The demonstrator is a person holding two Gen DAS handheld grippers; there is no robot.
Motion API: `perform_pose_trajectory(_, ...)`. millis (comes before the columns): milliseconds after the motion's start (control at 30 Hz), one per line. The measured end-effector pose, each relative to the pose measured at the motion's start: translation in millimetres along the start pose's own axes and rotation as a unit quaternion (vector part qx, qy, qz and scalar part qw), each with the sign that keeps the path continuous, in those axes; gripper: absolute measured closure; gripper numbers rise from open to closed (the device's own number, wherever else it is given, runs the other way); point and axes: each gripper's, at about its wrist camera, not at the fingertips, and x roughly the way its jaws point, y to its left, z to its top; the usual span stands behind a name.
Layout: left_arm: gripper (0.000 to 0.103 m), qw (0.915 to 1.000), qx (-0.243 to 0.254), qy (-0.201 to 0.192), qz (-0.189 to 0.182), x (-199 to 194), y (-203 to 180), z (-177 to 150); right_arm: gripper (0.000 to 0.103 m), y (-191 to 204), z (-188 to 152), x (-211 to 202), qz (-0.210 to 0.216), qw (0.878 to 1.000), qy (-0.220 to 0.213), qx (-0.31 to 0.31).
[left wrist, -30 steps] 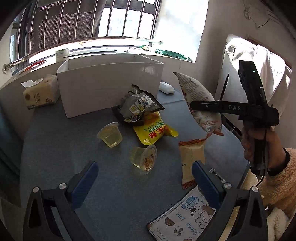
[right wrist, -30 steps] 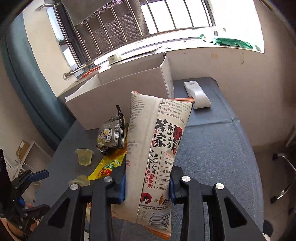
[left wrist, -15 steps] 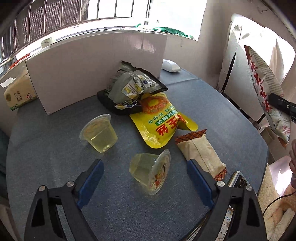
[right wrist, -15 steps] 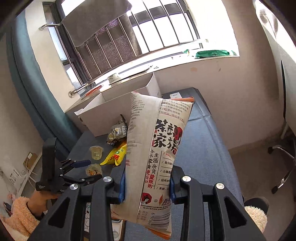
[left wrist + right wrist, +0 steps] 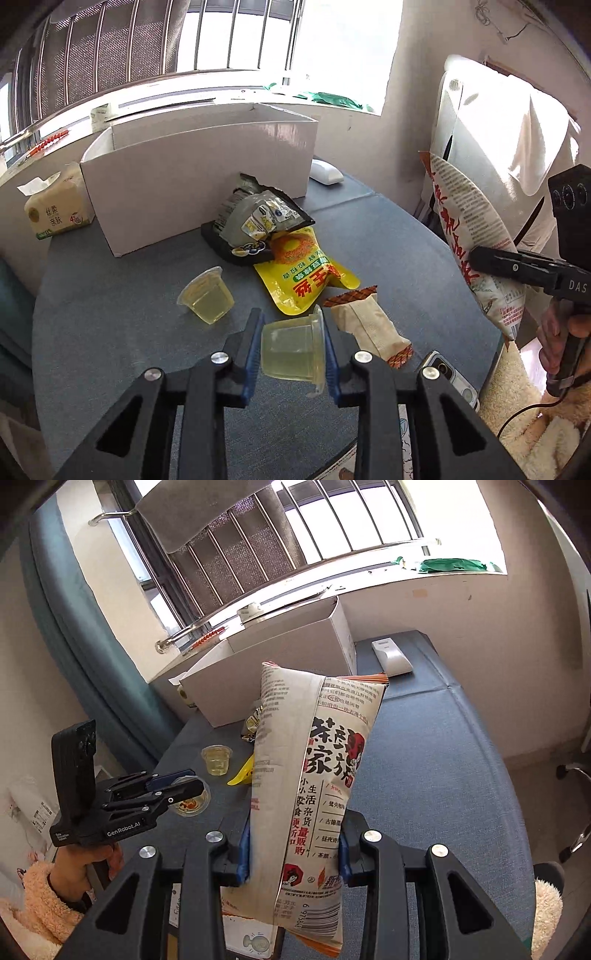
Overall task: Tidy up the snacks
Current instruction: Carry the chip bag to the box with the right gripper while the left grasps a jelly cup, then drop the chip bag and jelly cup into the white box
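Observation:
My left gripper [image 5: 293,345] is shut on a clear jelly cup [image 5: 291,350] lying on its side, low over the blue table [image 5: 110,332]. In the right wrist view the left gripper [image 5: 184,784] shows at the left, with the cup [image 5: 192,803] in it. My right gripper [image 5: 293,853] is shut on a tall beige snack bag [image 5: 314,782] with red print, held upright above the table's right side; the bag also shows in the left wrist view [image 5: 476,236]. A second jelly cup [image 5: 207,297], a yellow packet [image 5: 303,278], a beige wrapped snack [image 5: 369,328] and a dark packet [image 5: 258,225] lie on the table.
An open white cardboard box [image 5: 199,184] stands at the back of the table. A tissue pack [image 5: 55,210] sits to its left, a white remote [image 5: 325,173] to its right. A phone [image 5: 448,376] lies at the near right edge. A chair with white cloth [image 5: 498,147] stands on the right.
My left gripper has closed on the tipped jelly cup that lay between its open fingers. My right gripper, still holding the bag, has shifted a little.

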Motion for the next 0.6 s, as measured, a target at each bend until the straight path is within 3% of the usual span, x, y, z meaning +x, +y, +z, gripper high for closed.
perform_pose_trajectory(133, 0.071, 0.999, -0.004, -0.044, 0.008, -25, 5, 20, 0.065, 15, 15, 5, 0.012, 1.0, -0.007, -0.023)
perform_pose_trajectory(267, 0.071, 0.9957, -0.009, -0.091, 0.016, -42, 21, 70, 0.065, 38, 53, 22, 0.022, 0.998, -0.01, -0.065)
perform_pose_trajectory(433, 0.071, 0.989, -0.03, -0.141, 0.031, -45, 60, 149, 0.065, 57, 133, 57, 0.034, 0.996, -0.015, -0.084)
perform_pose_trajectory(600, 0.071, 0.9885, -0.063, -0.13, 0.043, -13, 103, 216, 0.065, 57, 218, 113, 0.004, 0.995, 0.011, -0.102)
